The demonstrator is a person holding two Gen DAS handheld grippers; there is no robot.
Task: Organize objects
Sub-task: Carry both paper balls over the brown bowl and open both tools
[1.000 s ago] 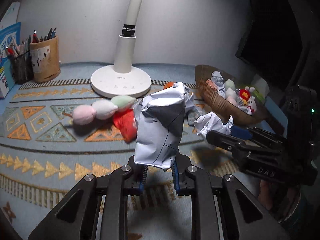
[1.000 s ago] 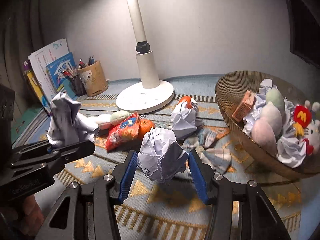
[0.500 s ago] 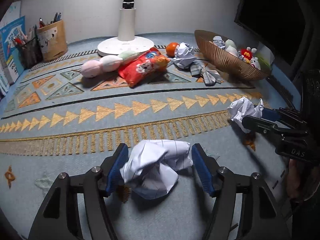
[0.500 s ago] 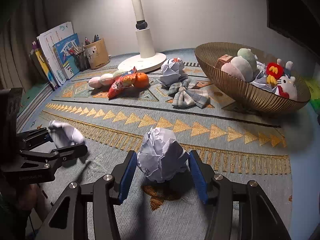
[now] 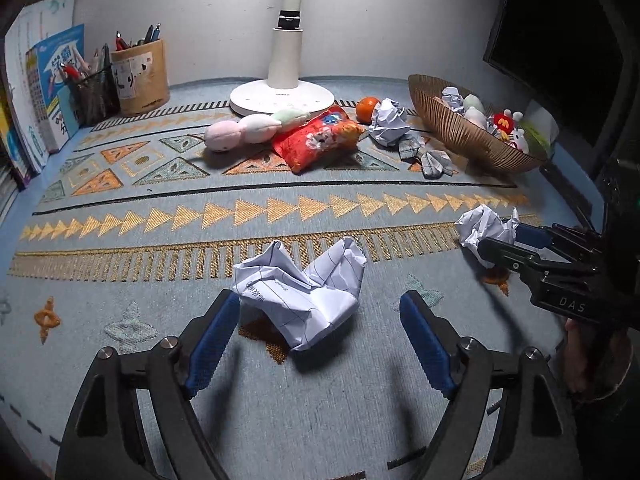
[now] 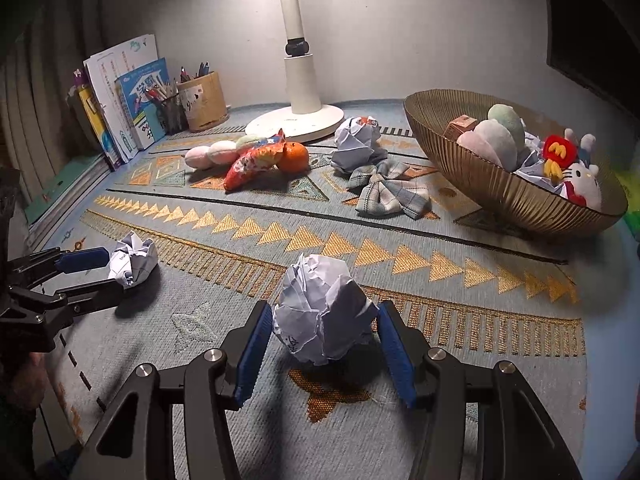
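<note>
Left wrist: claw [image 5: 320, 320] wide, paper [image 5: 304, 292] loose

I count three crumpled white paper balls on the patterned mat: a flattened lined one [image 5: 304, 292] at 6 o'clock in the left view, a rounder one [image 6: 324, 312] at 6 o'clock in the right view, and a third [image 6: 356, 144] at 12 o'clock by the lamp. One orange tangerine [image 6: 294, 156]. One red snack bag [image 5: 320, 140]. One plaid fabric bow [image 6: 390, 192]. One ribbed golden-brown bowl [image 6: 500, 188] at 2 o'clock. Two pen holders [image 5: 138, 76] at 10 o'clock.
</note>
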